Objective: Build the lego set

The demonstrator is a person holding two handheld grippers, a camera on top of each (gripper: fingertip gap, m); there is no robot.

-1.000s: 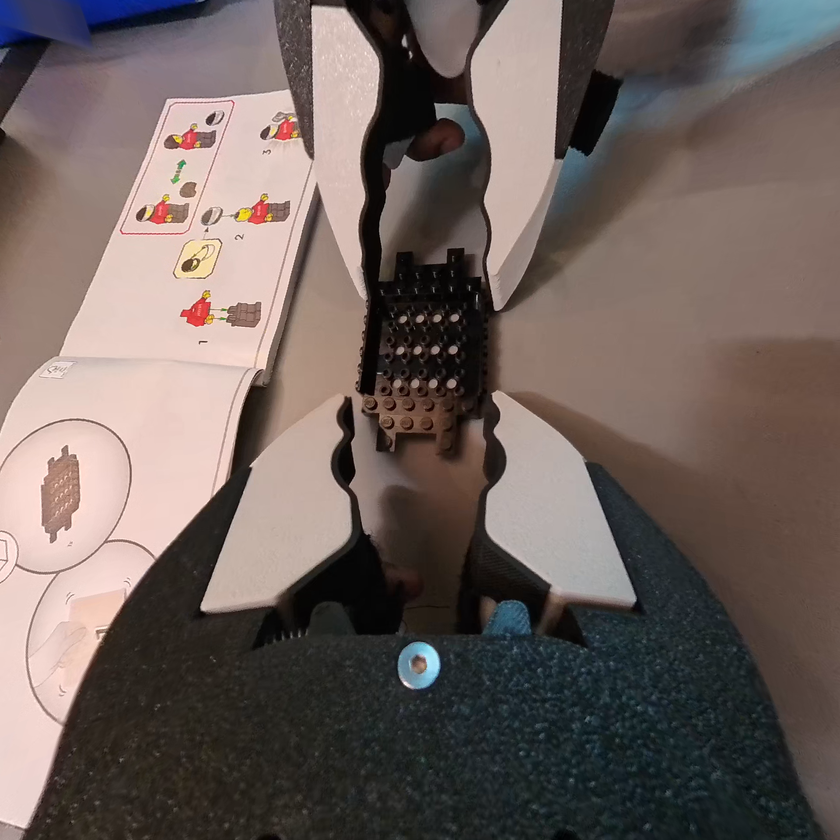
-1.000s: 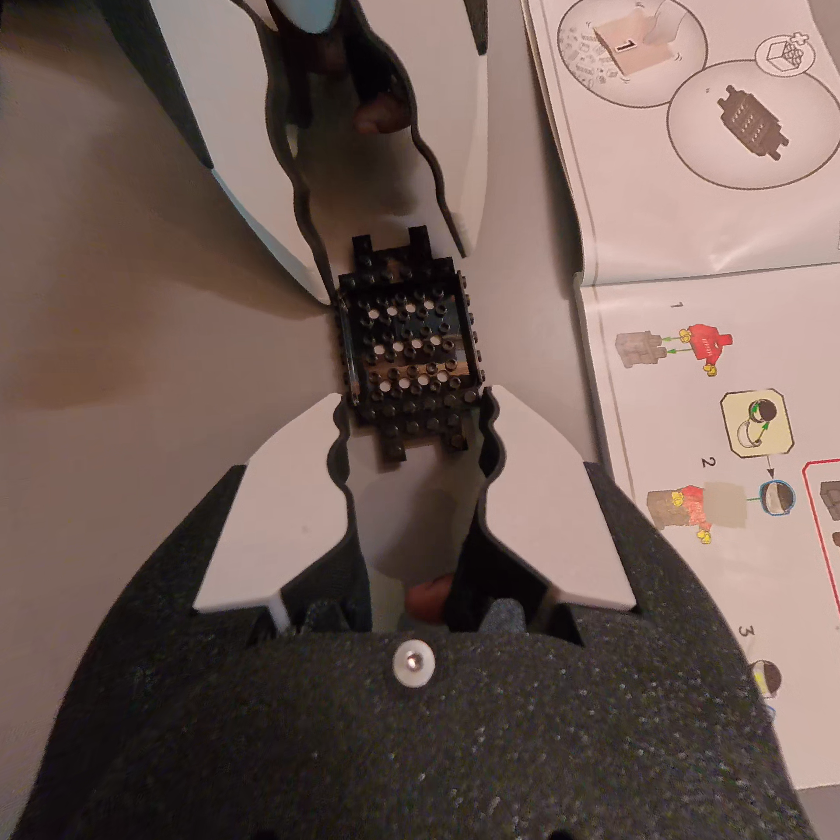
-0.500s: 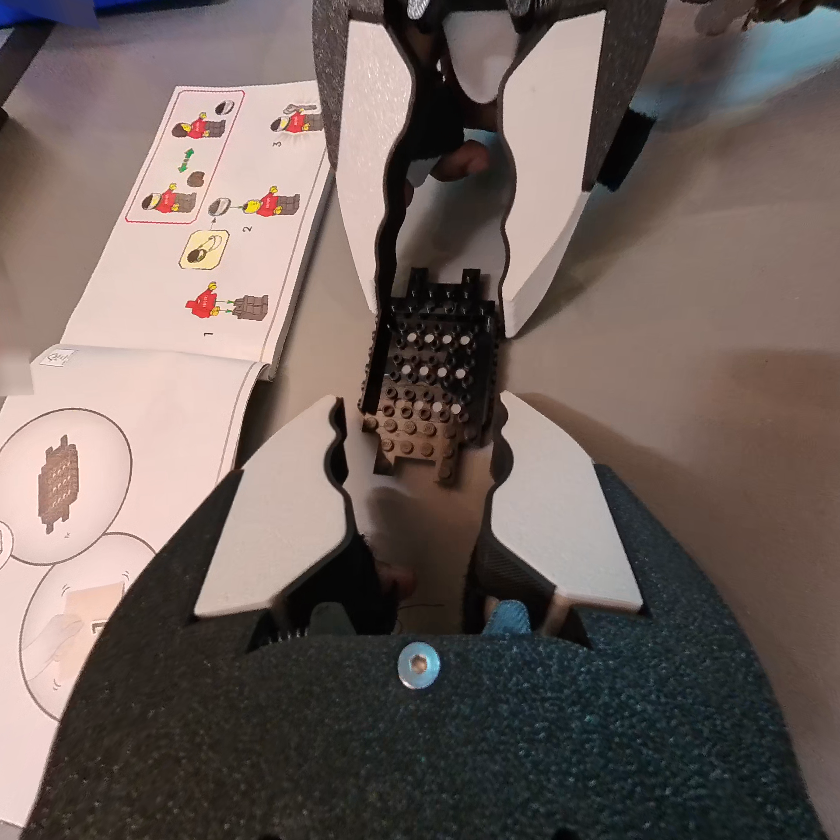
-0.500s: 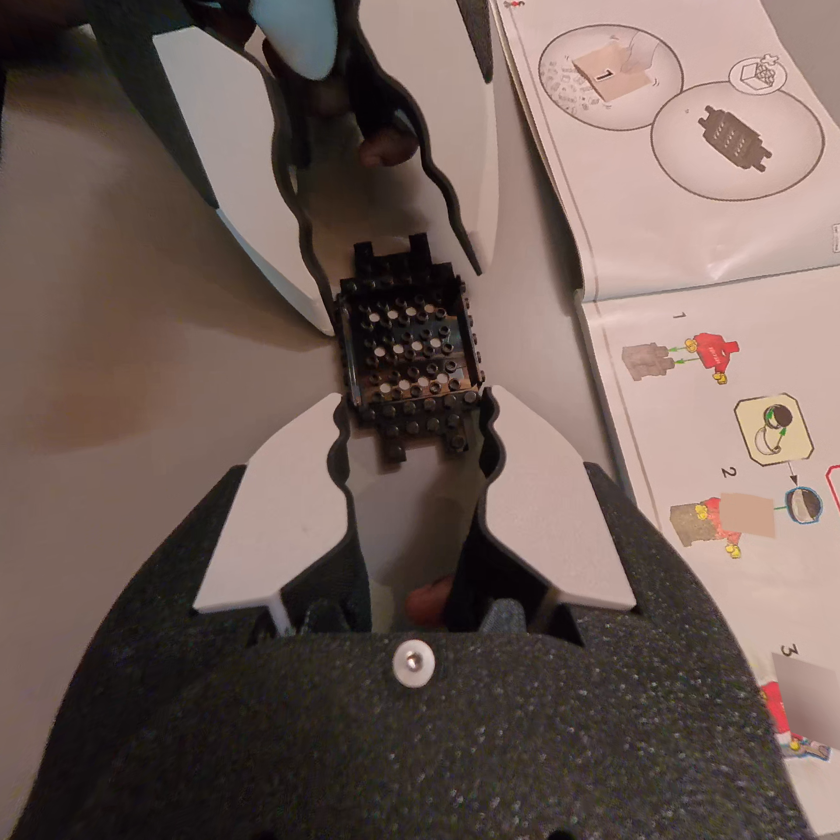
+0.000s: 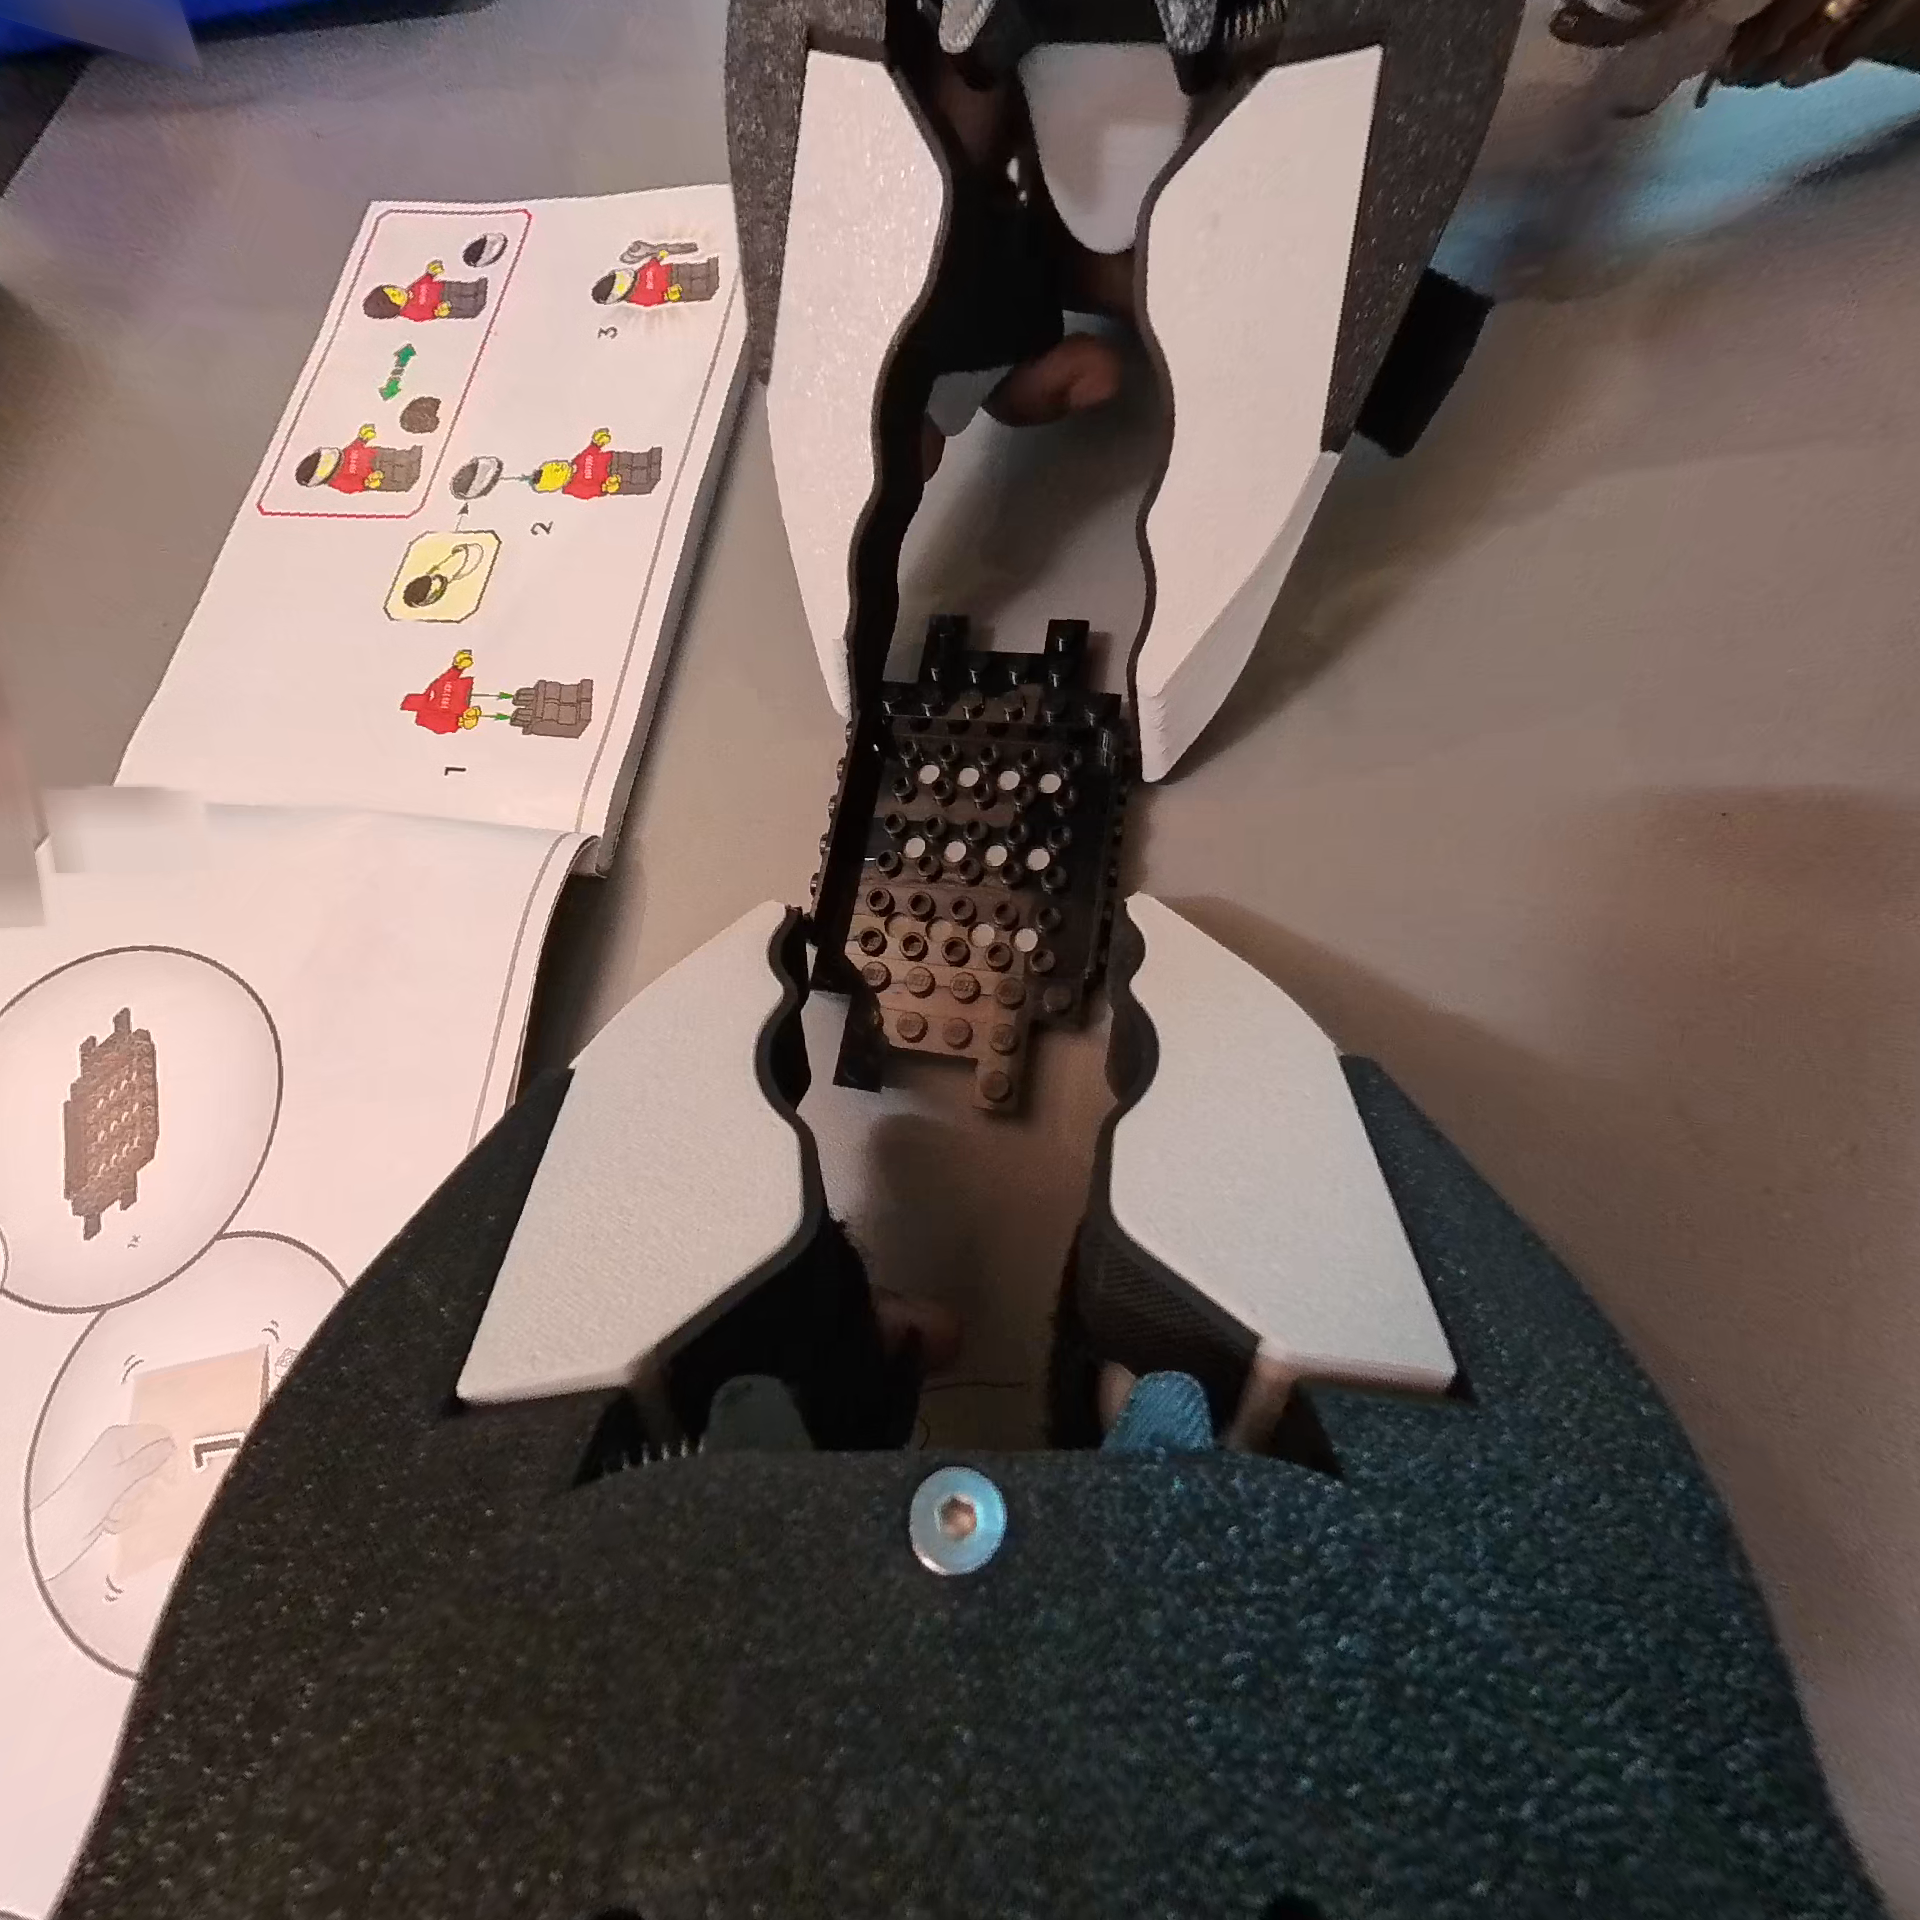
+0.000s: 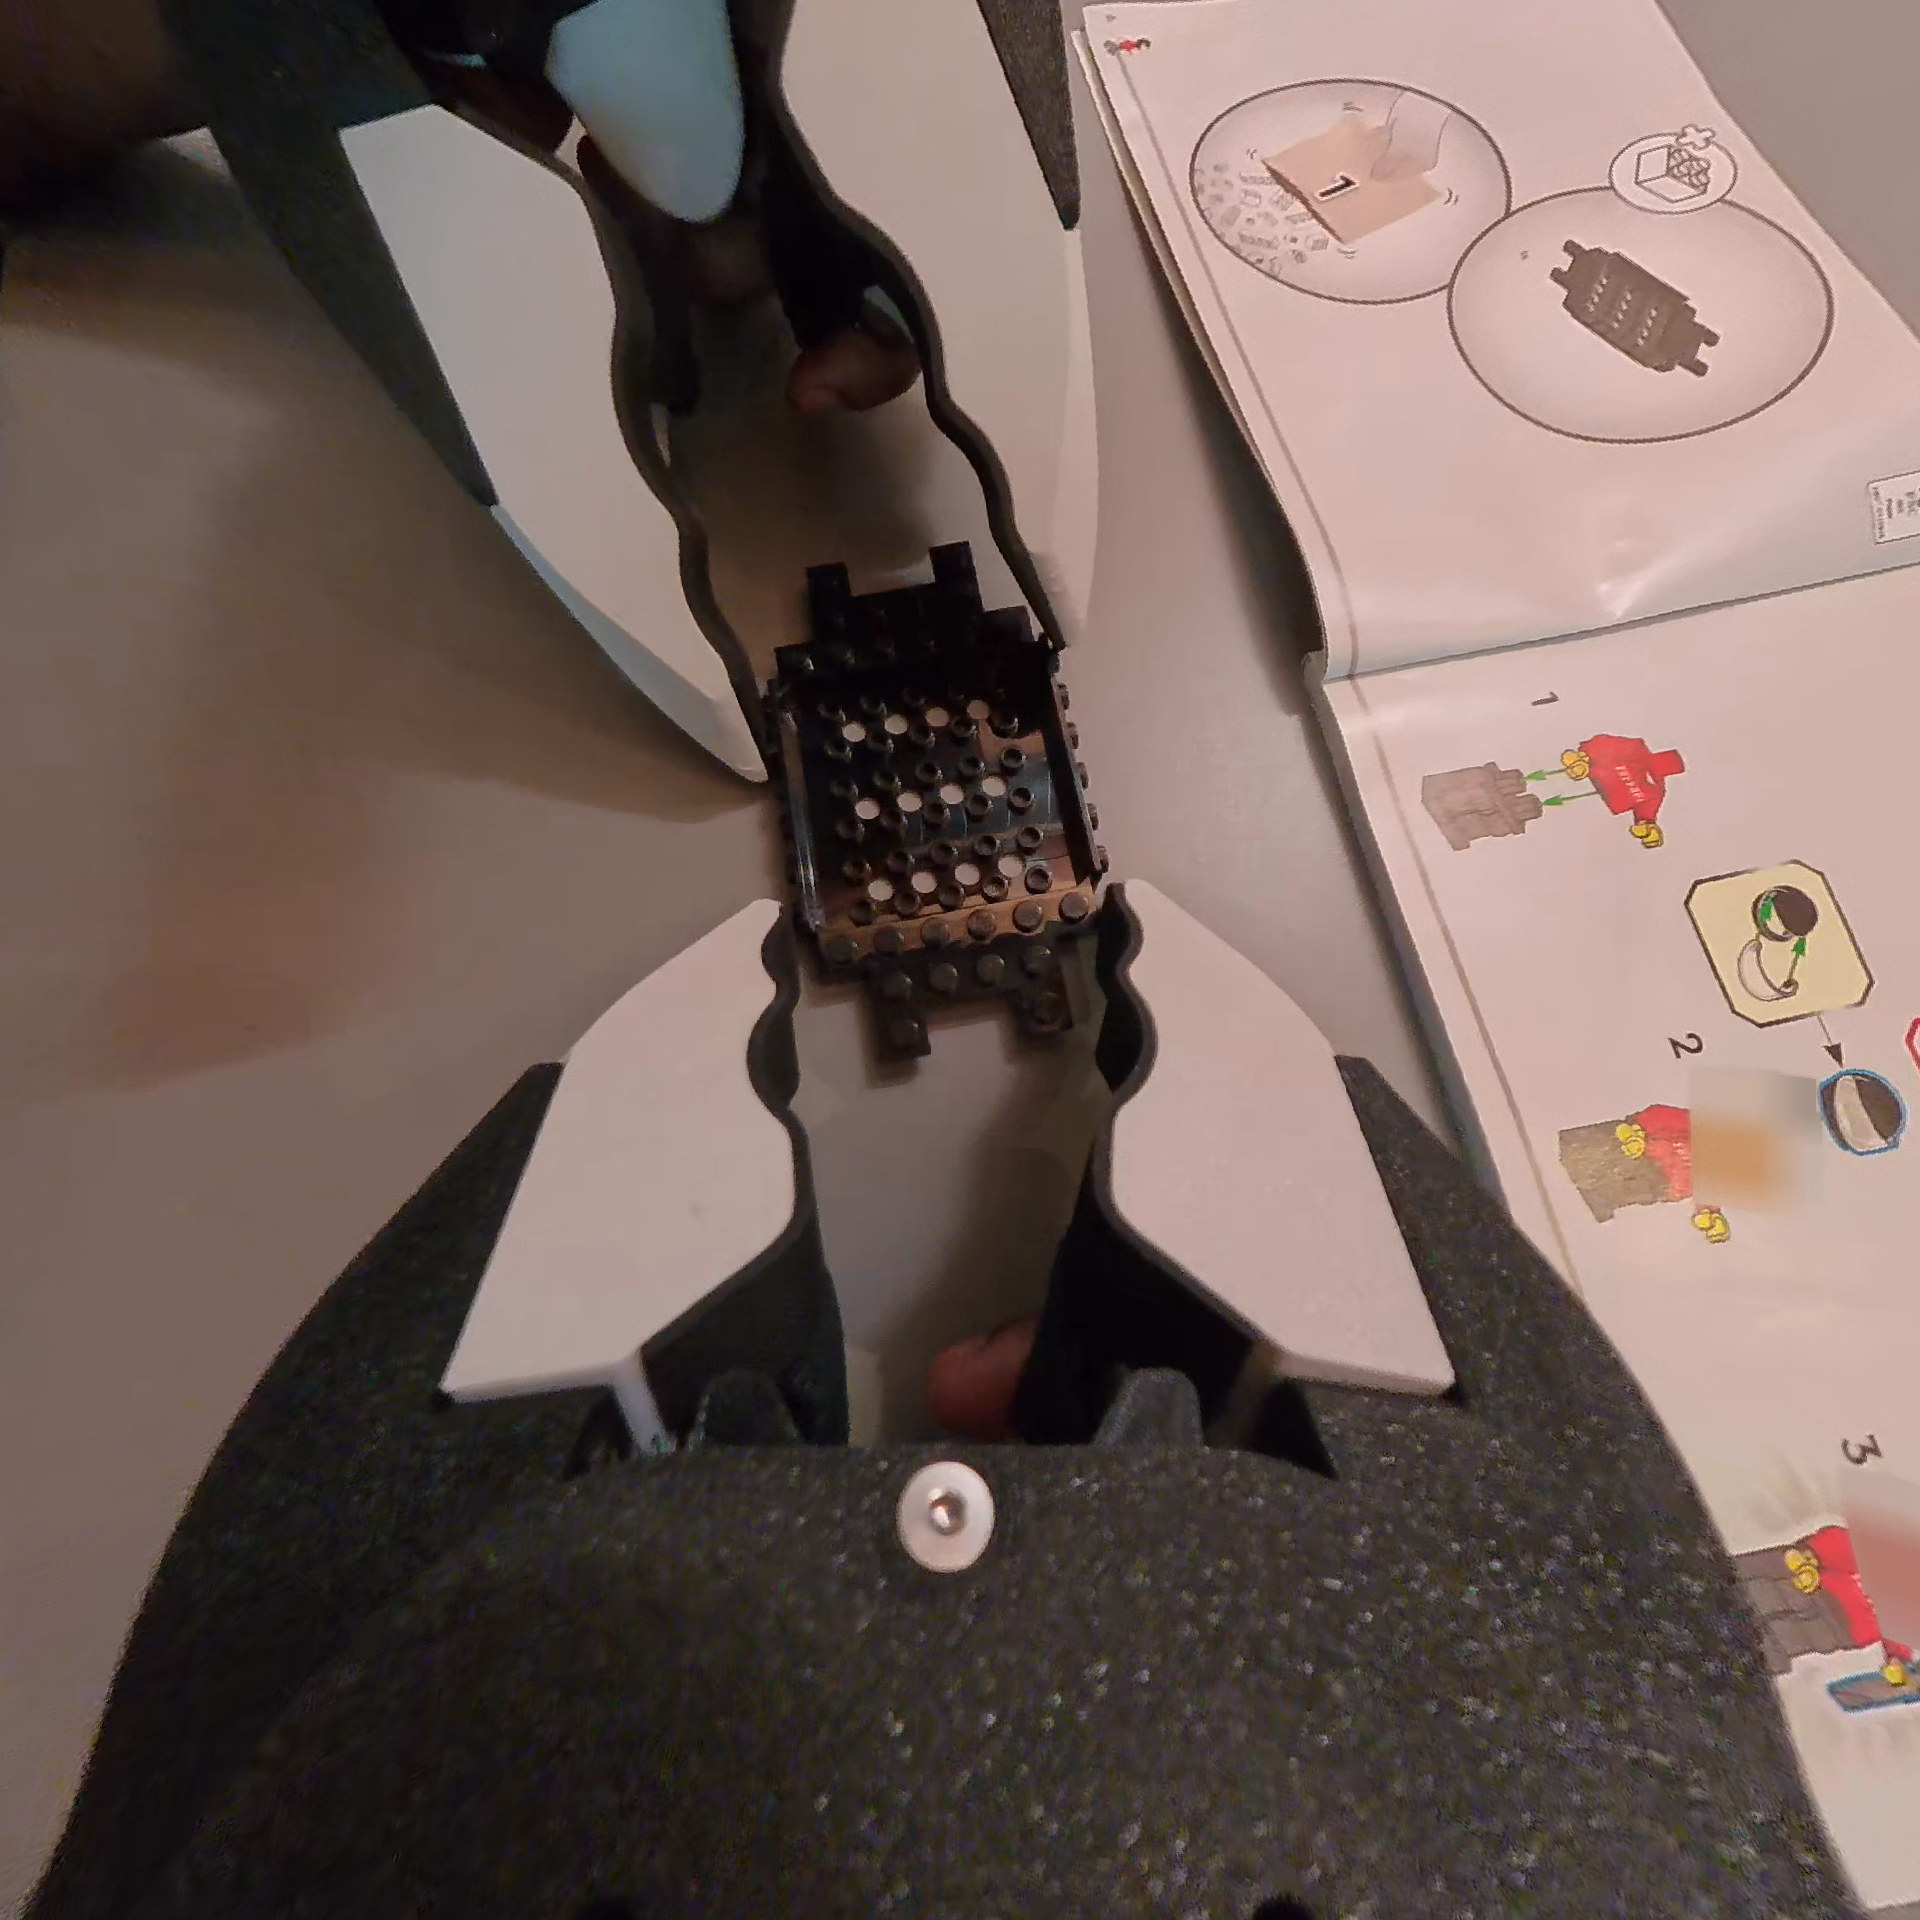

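Note:
A black studded toy-brick base [image 5: 977,862] with low side walls and rows of round holes is held between both grippers over the grey table [image 5: 1558,935]. My left gripper [image 5: 961,914] is shut on its near end, both pads against its sides. My right gripper [image 6: 951,904] is shut on the other end of the same base [image 6: 935,821]. Each gripper also shows facing the other: the right one at the top of the left wrist view [image 5: 997,727], the left one at the top of the right wrist view [image 6: 904,707].
An open instruction booklet [image 5: 416,520] with coloured figure drawings lies left of the base in the left wrist view and on the right in the right wrist view [image 6: 1558,416]. A person's fingertip [image 5: 1060,379] shows behind the far gripper. A blue object [image 5: 104,21] sits at the far left corner. Both grippers' tips are close together, under 4 cm apart.
My left fingers eased a little apart half a second ago and have come together on the base again. My right grip on the base is unchanged. Both views have shifted slightly.

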